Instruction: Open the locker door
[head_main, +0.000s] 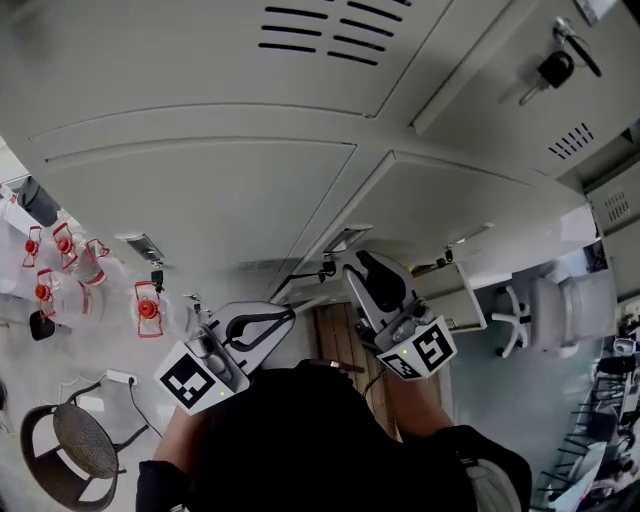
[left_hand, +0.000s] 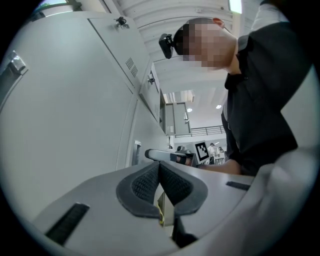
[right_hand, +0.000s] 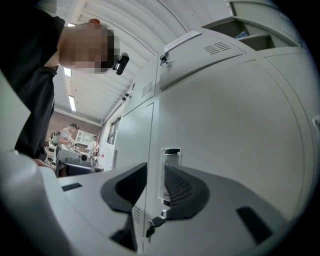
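Judging from the head view, the pale grey metal locker door (head_main: 450, 205) looks unopened; in its own view the left hand-held gripper (left_hand: 159, 167) is closed, empty; the right hand-held gripper (right_hand: 156, 172), in its view, stands parted, empty, facing the small handle plate (right_hand: 171, 157) at the door's left edge.

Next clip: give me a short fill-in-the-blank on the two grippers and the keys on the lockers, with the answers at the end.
1. In its own view, the right gripper has jaws that are ____ (open or shut).
2. In its own view, the left gripper has jaws that are ____ (open or shut).
3. In the head view, the keys hang from a locker at the upper ____ of the picture.
Missing words: open; shut; right.
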